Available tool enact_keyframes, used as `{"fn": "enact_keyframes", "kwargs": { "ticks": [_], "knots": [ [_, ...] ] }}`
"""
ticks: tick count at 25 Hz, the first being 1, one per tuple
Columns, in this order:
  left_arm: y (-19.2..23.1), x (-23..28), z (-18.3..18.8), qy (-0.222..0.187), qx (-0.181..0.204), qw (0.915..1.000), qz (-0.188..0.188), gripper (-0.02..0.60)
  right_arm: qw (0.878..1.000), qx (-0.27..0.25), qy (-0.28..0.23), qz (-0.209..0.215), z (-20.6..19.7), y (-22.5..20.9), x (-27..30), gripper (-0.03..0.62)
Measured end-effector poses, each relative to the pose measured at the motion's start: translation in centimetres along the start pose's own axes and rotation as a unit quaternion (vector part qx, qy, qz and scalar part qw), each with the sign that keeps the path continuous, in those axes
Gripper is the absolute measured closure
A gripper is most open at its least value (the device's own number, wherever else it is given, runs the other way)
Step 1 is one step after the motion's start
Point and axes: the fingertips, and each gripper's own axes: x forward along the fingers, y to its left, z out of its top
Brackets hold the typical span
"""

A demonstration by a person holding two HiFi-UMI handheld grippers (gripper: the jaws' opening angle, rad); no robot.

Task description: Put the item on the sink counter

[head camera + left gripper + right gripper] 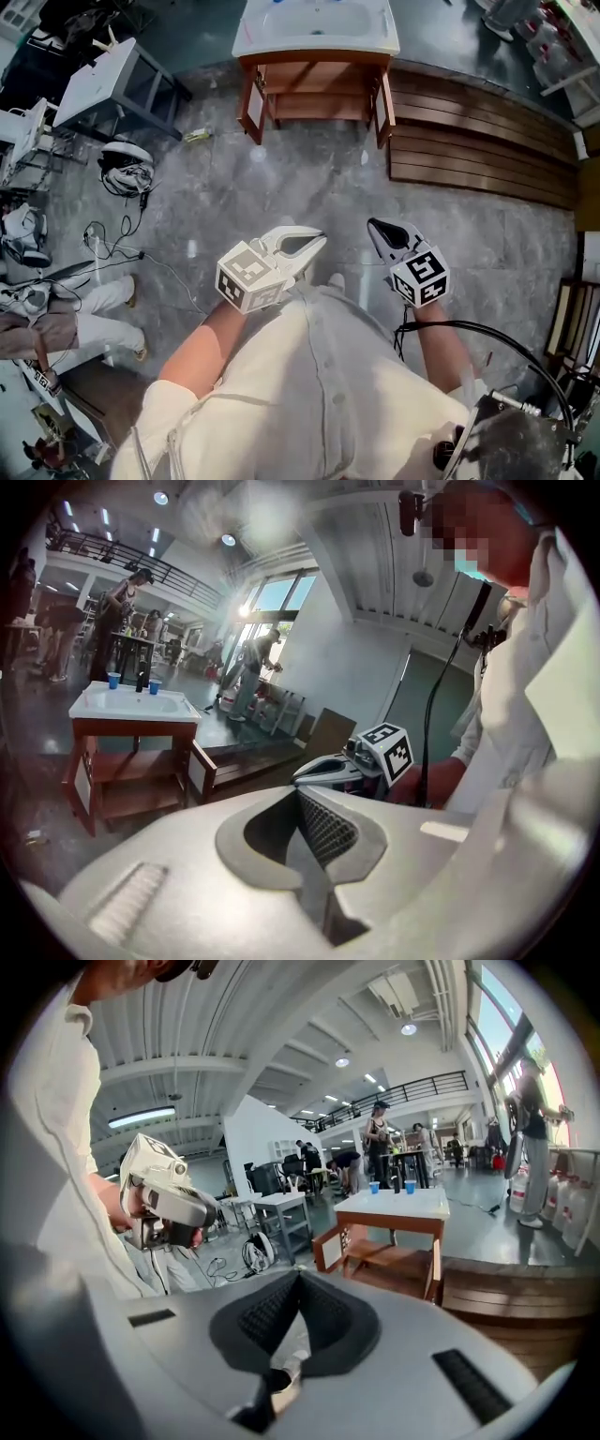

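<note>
Left gripper [317,240] and right gripper [374,226]: fingers closed together, empty. Both stand well short of the white sink worktop [258,42].

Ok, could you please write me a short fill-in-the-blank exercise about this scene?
1. The left tool and the right tool are both shut, and they hold ____.
2. On the sink counter stand two ____ cups.
3. Below the counter, the cabinet doors stand ____.
Missing words: nothing; blue; open.
</note>
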Motion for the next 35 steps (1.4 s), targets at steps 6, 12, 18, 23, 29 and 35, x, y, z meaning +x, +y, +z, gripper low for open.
{"fn": "enact_keyframes", "kwargs": {
  "ticks": [6, 12, 18, 23, 29, 35],
  "knots": [
    [5.2, 1.5, 2.6, -0.008, 0.007, 0.999, -0.043, 0.577, 0.999, 0.01, 0.005, -0.038, 2.1, -3.2, 3.3, 0.588],
    [11.7, 1.3, 7.9, -0.025, 0.023, 0.9957, -0.087, 0.577, 0.995, -0.003, 0.009, -0.094, 7.2, -7.3, 8.5, 0.586],
    [20.6, -1.4, 9.9, -0.019, 0.029, 0.9963, -0.079, 0.577, 0.993, -0.006, 0.004, -0.116, 11.6, -10.5, 16.4, 0.583],
    [26.0, -2.0, 11.1, -0.023, 0.012, 0.9975, -0.065, 0.577, 0.992, -0.007, 0.006, -0.127, 14.6, -13.4, 20.5, 0.513],
    [30.7, 0.1, 13.3, -0.034, -0.011, 0.9985, -0.042, 0.577, 0.99, -0.002, 0.013, -0.143, 16.1, -21.3, 23.6, 0.513],
    [35.9, 3.5, 17.0, -0.027, -0.022, 0.9993, -0.013, 0.577, 0.986, 0.004, 0.008, -0.164, 19.5, -32.9, 27.2, 0.514]
  ]
}}
